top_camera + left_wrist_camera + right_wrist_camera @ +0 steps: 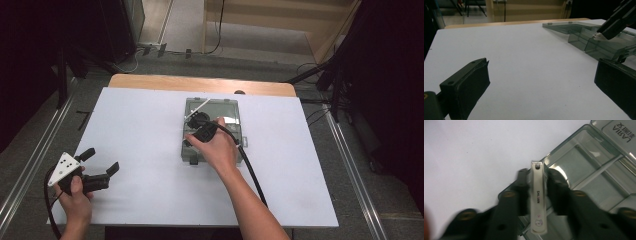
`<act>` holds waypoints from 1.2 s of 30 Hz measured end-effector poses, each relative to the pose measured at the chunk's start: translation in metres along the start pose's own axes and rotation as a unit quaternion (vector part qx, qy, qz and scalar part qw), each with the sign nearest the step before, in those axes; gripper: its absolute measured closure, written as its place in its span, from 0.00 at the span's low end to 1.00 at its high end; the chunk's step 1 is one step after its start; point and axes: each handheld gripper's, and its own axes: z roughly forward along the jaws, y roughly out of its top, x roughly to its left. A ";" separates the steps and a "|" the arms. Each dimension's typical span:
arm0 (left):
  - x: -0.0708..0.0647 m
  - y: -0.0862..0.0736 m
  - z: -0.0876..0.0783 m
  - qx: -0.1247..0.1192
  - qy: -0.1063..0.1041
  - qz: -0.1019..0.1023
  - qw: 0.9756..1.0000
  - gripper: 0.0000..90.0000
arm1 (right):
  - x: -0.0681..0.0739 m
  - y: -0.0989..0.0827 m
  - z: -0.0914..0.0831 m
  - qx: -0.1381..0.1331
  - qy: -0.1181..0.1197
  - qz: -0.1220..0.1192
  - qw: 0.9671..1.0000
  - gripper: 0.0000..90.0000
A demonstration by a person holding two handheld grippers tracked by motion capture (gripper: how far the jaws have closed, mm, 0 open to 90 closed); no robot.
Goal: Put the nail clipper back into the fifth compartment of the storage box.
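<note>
White nail clipper (pixel 538 200): lying lengthwise between the right gripper's (pixel 538 181) jaws, which are pinching its sides, over the clear compartment box's (pixel 596 177) edge. Left gripper (pixel 98 161) is idling wide open, empty, well apart.

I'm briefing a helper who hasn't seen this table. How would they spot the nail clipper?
On the white table, find the smoky clear compartment box. Over its corner, the right gripper clamps the nail clipper: a slim white bar with small lettering and a tiny cartoon face, the only white item there.
</note>
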 end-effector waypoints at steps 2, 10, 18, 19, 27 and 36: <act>0.000 0.000 0.000 0.000 0.000 0.000 1.000 0.00 | -0.001 -0.001 -0.003 -0.005 -0.003 0.002 1.000 0.54; 0.000 0.000 0.000 0.001 0.000 0.001 1.000 0.00 | 0.000 -0.009 -0.017 -0.050 -0.036 0.001 0.998 0.09; -0.001 0.000 0.000 0.000 0.001 0.003 1.000 0.00 | 0.002 -0.027 -0.034 -0.103 -0.073 -0.008 0.992 0.00; -0.001 0.000 0.000 0.000 0.001 0.003 1.000 0.00 | 0.001 -0.029 -0.036 -0.108 -0.071 -0.009 0.992 0.00; -0.001 0.000 0.000 -0.001 0.001 0.003 1.000 0.00 | -0.007 -0.051 -0.052 -0.142 -0.074 -0.006 0.987 0.00; -0.001 0.000 0.000 -0.002 0.001 0.002 1.000 0.00 | -0.015 -0.076 -0.071 -0.178 -0.079 -0.004 0.981 0.00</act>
